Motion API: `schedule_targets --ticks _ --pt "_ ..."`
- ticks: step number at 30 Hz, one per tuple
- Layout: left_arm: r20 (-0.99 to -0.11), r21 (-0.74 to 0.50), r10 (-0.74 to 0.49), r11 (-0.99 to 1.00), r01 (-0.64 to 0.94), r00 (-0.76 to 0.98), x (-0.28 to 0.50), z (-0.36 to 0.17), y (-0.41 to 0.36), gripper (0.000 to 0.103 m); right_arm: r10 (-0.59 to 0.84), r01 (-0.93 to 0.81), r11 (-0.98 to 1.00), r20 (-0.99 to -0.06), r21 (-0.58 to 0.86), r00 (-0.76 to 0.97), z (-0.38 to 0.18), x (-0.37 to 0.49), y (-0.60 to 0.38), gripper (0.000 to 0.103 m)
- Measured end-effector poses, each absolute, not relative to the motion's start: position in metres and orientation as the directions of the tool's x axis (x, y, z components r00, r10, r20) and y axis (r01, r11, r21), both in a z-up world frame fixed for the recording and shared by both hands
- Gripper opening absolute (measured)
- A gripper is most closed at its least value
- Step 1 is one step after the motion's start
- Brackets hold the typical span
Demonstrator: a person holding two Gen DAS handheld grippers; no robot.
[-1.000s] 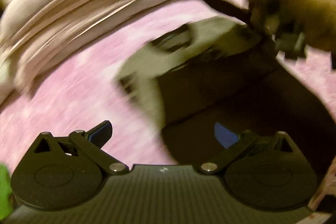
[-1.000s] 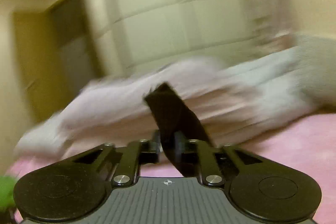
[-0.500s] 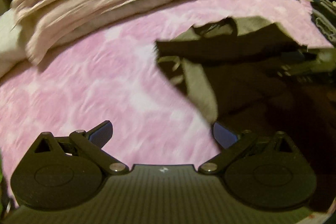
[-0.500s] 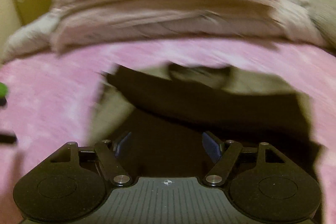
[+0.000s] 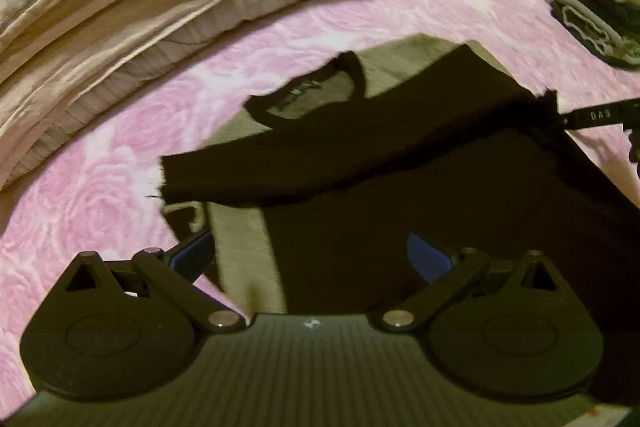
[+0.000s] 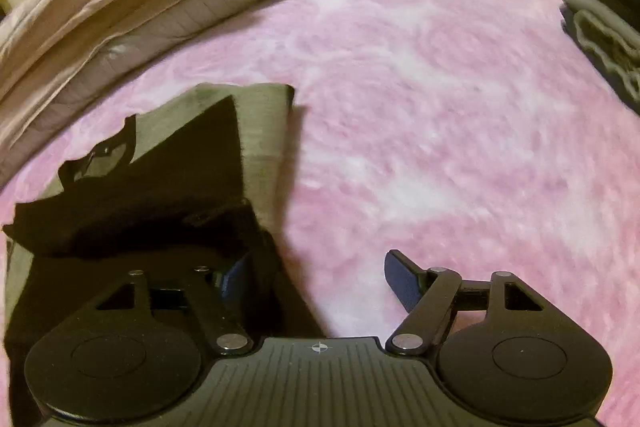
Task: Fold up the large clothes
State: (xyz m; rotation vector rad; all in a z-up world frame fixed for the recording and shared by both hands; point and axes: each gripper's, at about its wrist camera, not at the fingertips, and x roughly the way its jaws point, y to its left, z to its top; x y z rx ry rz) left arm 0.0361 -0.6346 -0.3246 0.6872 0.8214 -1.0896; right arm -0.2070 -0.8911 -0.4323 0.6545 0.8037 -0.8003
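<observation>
Left wrist view: 1 dark garment part-folded on the pink bed, both tongs let go.

Nearest, the left gripper (image 5: 310,255) stands wide with nothing between its pads, hovering over the lower body of the black garment (image 5: 400,187); the right gripper (image 6: 316,277) is also wide and empty, its left finger over the garment's edge, its right over bare pink blanket (image 6: 420,107). Beyond, 1 sleeve lies folded across the chest below the neckline, so I judge the first fold done, with the body folds and the move to a stack left. Farther off sit heaped bedding (image 5: 160,7) and, at the right, a pile of folded clothes (image 5: 592,11). Against 1 second ago: the right tongs then pinched dark cloth held up in the air; now that cloth lies flat and released, and both cameras look down lower over the bed.
</observation>
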Motion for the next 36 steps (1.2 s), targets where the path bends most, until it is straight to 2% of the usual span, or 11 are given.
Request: schedule_targets --ticks 5,8,12,20,26,31,36 --pt "-0.864 0.090 -0.445 0.321 0.943 0.234 0.005 -0.328 -0.640 0.101 -0.334 0.695 0.693 -0.768 0.193 0.547 -0.424 -0.186 -0.884 0.070" --pt "-0.871 0.100 -0.426 0.331 0.938 0.243 -0.012 -0.327 -0.639 0.101 -0.361 0.727 0.656 -0.762 0.203 0.538 -0.432 -0.183 -0.900 0.069" --pt "-0.872 0.119 -0.406 0.362 0.924 0.271 -0.030 -0.324 -0.630 0.101 -0.365 0.819 0.521 -0.805 0.240 0.467 -0.451 -0.207 -0.925 0.069" --pt "-0.877 0.126 -0.355 0.482 0.867 0.324 -0.061 -0.317 -0.596 0.101 -0.262 0.661 0.717 -0.793 0.222 0.550 -0.432 -0.210 -0.897 0.069" --pt "-0.862 0.147 -0.361 0.496 0.856 0.357 -0.049 -0.315 -0.584 0.100 -0.260 0.625 0.749 -0.770 0.221 0.583 -0.415 -0.216 -0.877 0.069" --pt "-0.838 0.150 -0.405 0.474 0.868 0.366 -0.010 -0.320 -0.599 0.090 -0.272 0.590 0.788 -0.760 0.175 0.590 -0.412 -0.202 -0.868 0.069" --pt "-0.826 0.118 -0.454 0.439 0.891 0.333 0.031 -0.332 -0.630 0.066 -0.326 0.596 0.792 -0.736 0.130 0.593 -0.408 -0.186 -0.881 0.061"
